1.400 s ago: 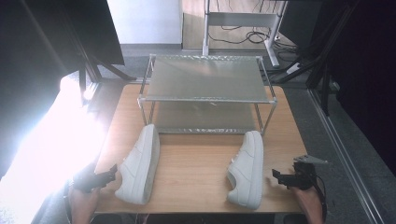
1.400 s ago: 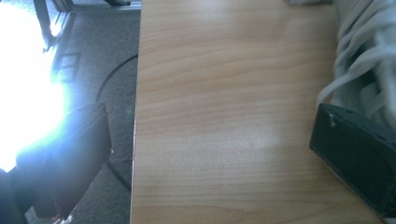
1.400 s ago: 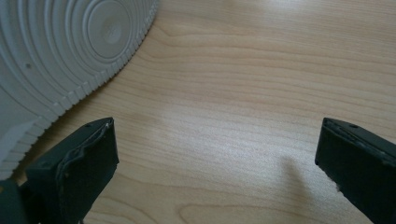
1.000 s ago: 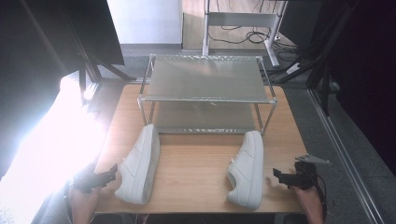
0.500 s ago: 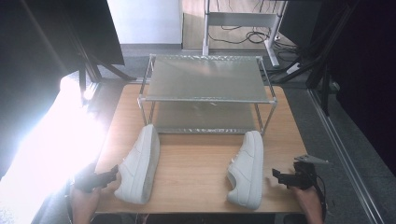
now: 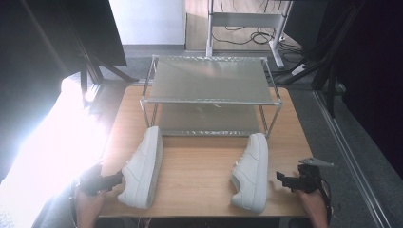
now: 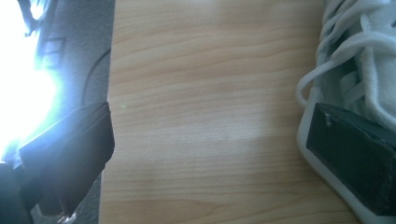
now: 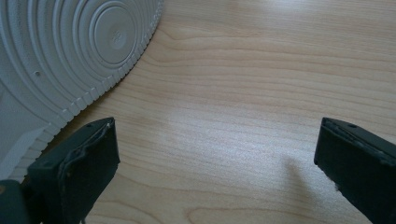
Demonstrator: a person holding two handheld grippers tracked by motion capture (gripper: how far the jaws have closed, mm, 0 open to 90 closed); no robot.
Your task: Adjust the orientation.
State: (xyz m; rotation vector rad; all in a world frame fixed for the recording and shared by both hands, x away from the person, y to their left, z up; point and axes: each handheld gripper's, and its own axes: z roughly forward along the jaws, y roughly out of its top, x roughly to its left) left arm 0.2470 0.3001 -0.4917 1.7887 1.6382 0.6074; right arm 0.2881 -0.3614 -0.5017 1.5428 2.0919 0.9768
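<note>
The left claw (image 6: 115, 179), jaws wide, sits just beside the left white sneaker (image 6: 142, 166); the right sneaker (image 6: 251, 171) lies on its side near the right claw (image 6: 281, 178), also wide. Behind them on the wooden surface (image 6: 197, 175) stands a two-tier metal rack (image 6: 209, 80); glare floods the floor at left.

Two white sneakers lie on their sides on the wooden table before a metal rack, left shoe (image 6: 141, 167) and right shoe (image 6: 250, 172) well apart
</note>
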